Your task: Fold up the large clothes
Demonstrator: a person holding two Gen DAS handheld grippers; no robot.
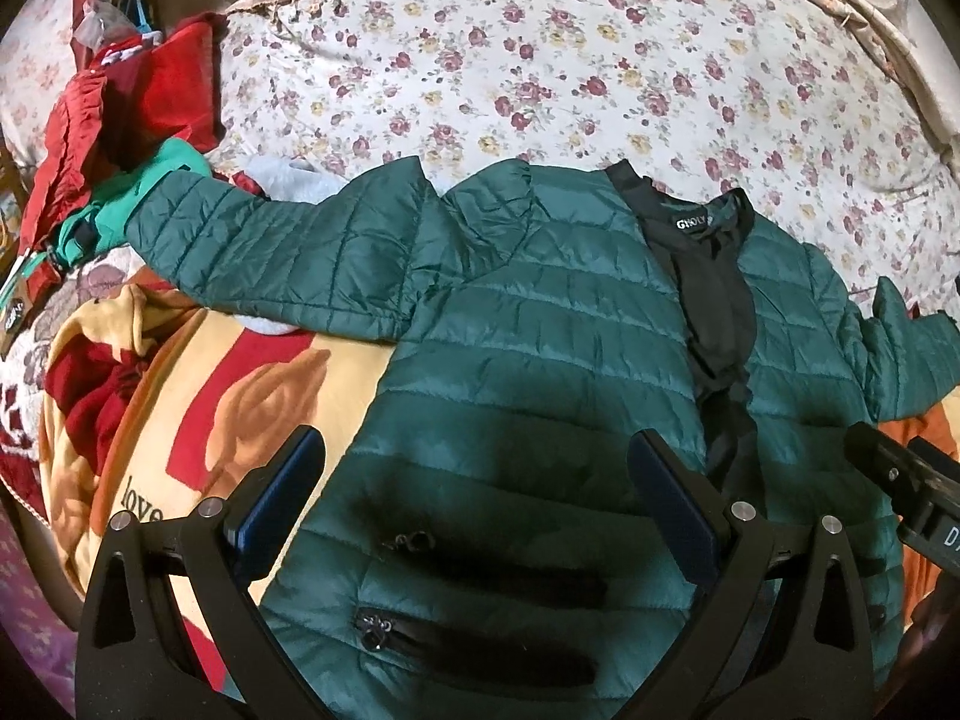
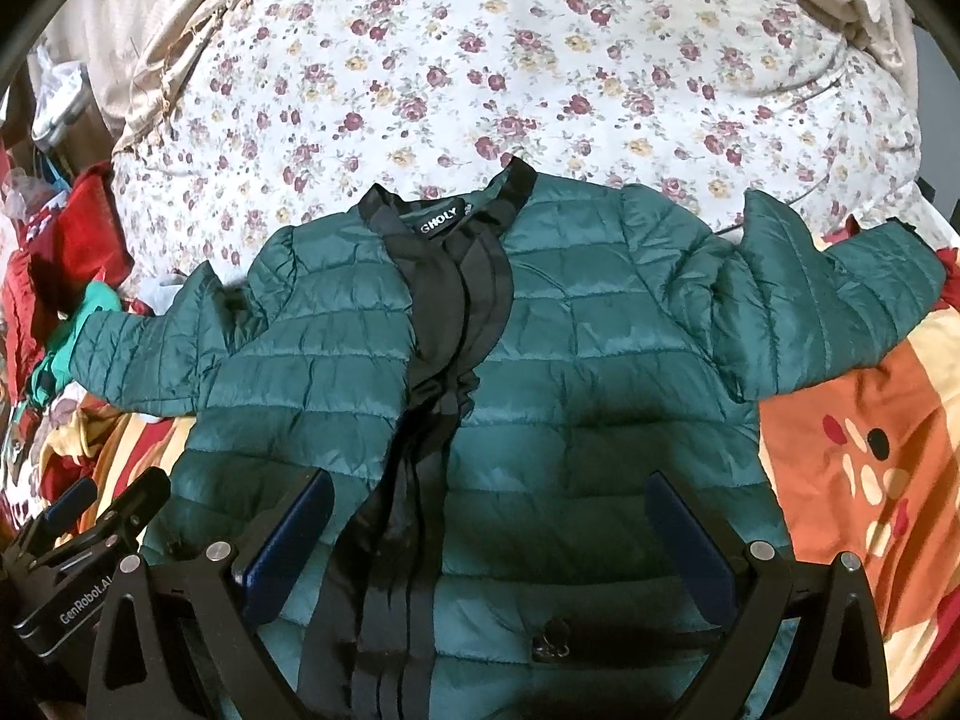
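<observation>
We hold the left gripper (image 1: 480, 516) above the lower front of the green quilted jacket (image 1: 540, 330), its two blue-padded fingers (image 1: 282, 510) spread wide apart with nothing between them. The right gripper (image 2: 489, 546) hovers over the same garment in the same state: fingers well apart, no fabric caught.

The jacket lies face up and spread flat on the bed, both sleeves extended outward to the sides. Its black collar and front placket (image 2: 444, 300) run down the middle, and a label reading "GHOLY" (image 2: 437, 216) shows inside the neck. The front edges sit together but loosely, with the black trim bunched partway down. Two zipped pockets (image 1: 480, 618) are visible on the panel below the left gripper.

The collar end of the jacket rests on a white floral quilt (image 1: 570, 60). The hem end and the sleeves rest on an orange, yellow and red patterned blanket (image 2: 858, 438). A pile of red and bright green clothes (image 1: 120, 120) sits beyond the cuff of the sleeve that reaches toward the left edge of the bed, touching or just beside it.

In the right wrist view, the left gripper's body (image 2: 72, 564) appears at the lower left edge, just beside the jacket.
</observation>
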